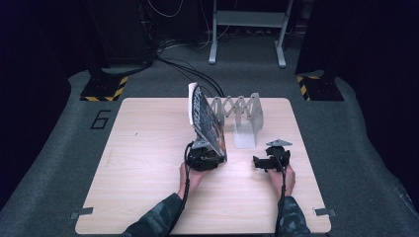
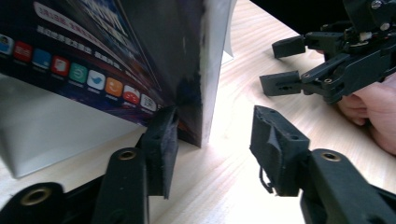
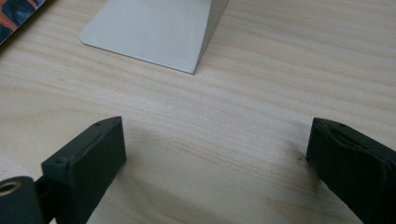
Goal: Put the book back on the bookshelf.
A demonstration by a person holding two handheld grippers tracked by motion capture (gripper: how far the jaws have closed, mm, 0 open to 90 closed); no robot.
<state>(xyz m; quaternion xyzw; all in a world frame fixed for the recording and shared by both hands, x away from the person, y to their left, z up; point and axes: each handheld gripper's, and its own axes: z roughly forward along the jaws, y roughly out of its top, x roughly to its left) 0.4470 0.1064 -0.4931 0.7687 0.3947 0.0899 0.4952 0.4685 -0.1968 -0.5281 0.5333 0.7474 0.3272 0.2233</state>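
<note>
A thick book (image 1: 203, 117) with a dark printed cover stands on its lower edge on the wooden table (image 1: 143, 148) and leans to the right, toward a grey expanding metal book rack (image 1: 244, 116). My left gripper (image 1: 207, 157) sits at the book's near bottom corner. In the left gripper view the book's corner (image 2: 140, 56) lies between the jaws of that gripper (image 2: 212, 140); one pad (image 2: 161, 140) rests at the cover, the other stands well off the page edge. My right gripper (image 1: 262, 162) (image 3: 215, 158) is open over bare wood, just short of the rack's flat base (image 3: 154, 28).
The rack's base plate (image 1: 245, 138) lies between the book and the right gripper. Beyond the table's far edge are cables (image 1: 183, 64), two yellow-and-black striped stand feet (image 1: 104, 89) and a grey metal frame (image 1: 247, 29). The floor is grey carpet.
</note>
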